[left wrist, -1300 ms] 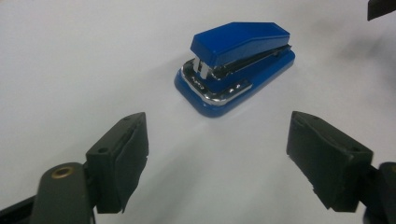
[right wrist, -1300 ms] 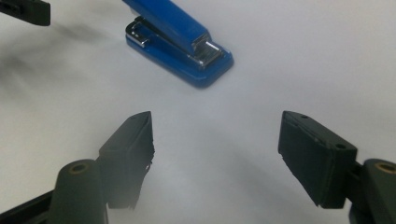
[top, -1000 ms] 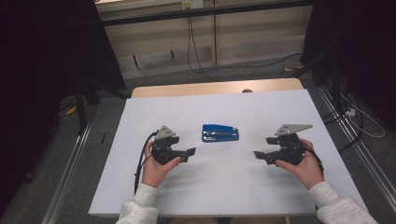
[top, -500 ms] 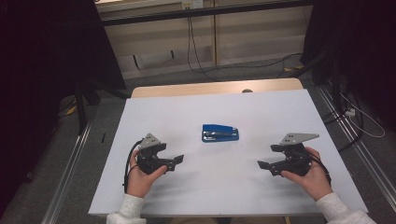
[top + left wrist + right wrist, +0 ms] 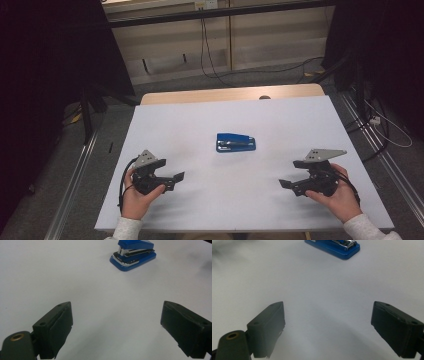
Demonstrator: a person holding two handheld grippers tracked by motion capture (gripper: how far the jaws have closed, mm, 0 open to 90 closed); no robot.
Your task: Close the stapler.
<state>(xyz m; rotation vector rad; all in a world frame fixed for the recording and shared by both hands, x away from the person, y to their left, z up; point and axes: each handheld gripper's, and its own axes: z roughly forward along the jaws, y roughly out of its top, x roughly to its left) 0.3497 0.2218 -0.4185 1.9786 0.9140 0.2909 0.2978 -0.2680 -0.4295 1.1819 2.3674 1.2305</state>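
Note:
A blue stapler lies flat near the middle of the white table. My left gripper hovers near the front left of the table, open, nothing between its jaws. On the front right, my right gripper is open too and holds nothing. Both point inward toward the table's centre. In the left gripper view the stapler lies ahead at the upper right, well beyond the open left gripper. The right gripper view has the stapler at the top edge, far past the open right gripper.
A wooden tabletop edge shows behind the white sheet. Cables run over the floor beyond the table. Metal rails flank the table on both sides. Dark curtains stand at left and right.
Both grippers have drawn back toward the front edge of the table, away from the stapler. The stapler has stayed put.

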